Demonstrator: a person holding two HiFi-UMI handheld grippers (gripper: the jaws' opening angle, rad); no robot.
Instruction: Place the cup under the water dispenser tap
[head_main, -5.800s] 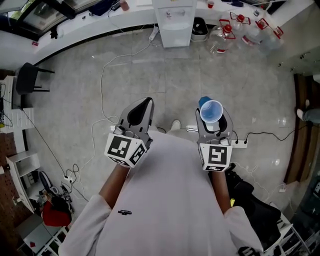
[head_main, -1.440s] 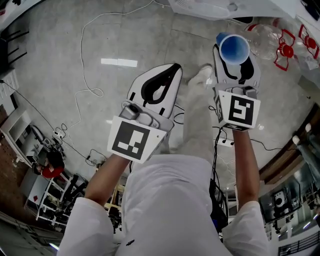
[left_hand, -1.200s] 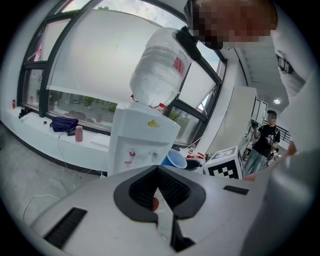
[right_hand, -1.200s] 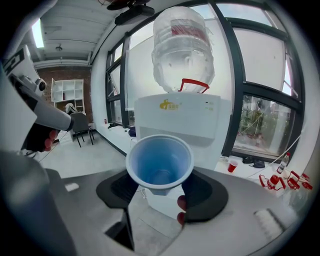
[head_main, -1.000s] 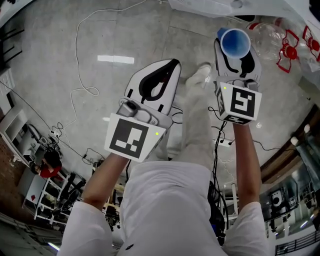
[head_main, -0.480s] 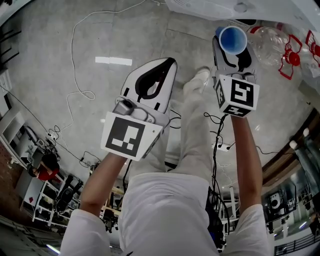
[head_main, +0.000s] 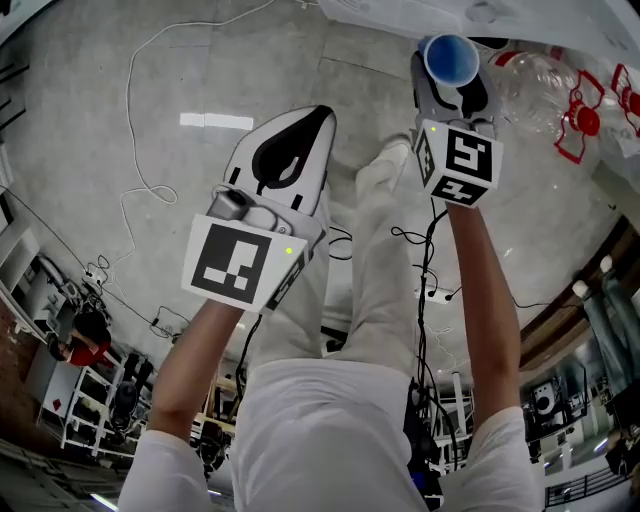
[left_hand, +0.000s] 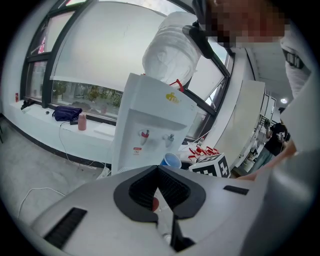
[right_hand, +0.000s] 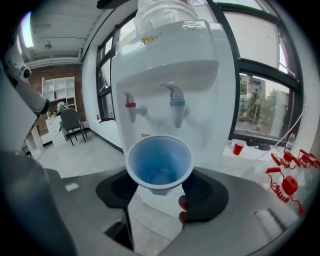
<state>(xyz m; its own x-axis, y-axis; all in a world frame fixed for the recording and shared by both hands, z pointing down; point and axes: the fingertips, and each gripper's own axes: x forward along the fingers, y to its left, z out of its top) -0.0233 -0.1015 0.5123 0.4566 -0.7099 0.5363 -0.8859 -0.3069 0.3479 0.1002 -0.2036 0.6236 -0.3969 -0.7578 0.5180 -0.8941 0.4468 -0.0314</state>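
Observation:
A blue plastic cup (right_hand: 160, 164) stands upright and empty between the jaws of my right gripper (right_hand: 160, 189), which is shut on its lower wall. Right behind it is the white water dispenser (right_hand: 175, 70), with a red tap (right_hand: 131, 106) and a blue tap (right_hand: 176, 104) just above the cup's rim. In the head view the cup (head_main: 450, 60) and right gripper (head_main: 452, 92) sit at the top, against the dispenser's edge (head_main: 440, 15). My left gripper (head_main: 318, 118) is shut and holds nothing. From the left gripper (left_hand: 157, 169) I see the dispenser (left_hand: 150, 125) and the cup (left_hand: 171, 161).
Empty water bottles with red handles (head_main: 550, 80) lie right of the dispenser. A red cup (right_hand: 239, 147) stands on the floor behind. Cables (head_main: 150, 170) and a power strip (head_main: 440, 295) cross the floor. A chair (right_hand: 72, 125) stands far left; a person (left_hand: 275, 140) stands at the right.
Both grippers have sunk and shifted toward the dispenser at the picture's top. The cup stays in the right gripper, and the left gripper stays shut.

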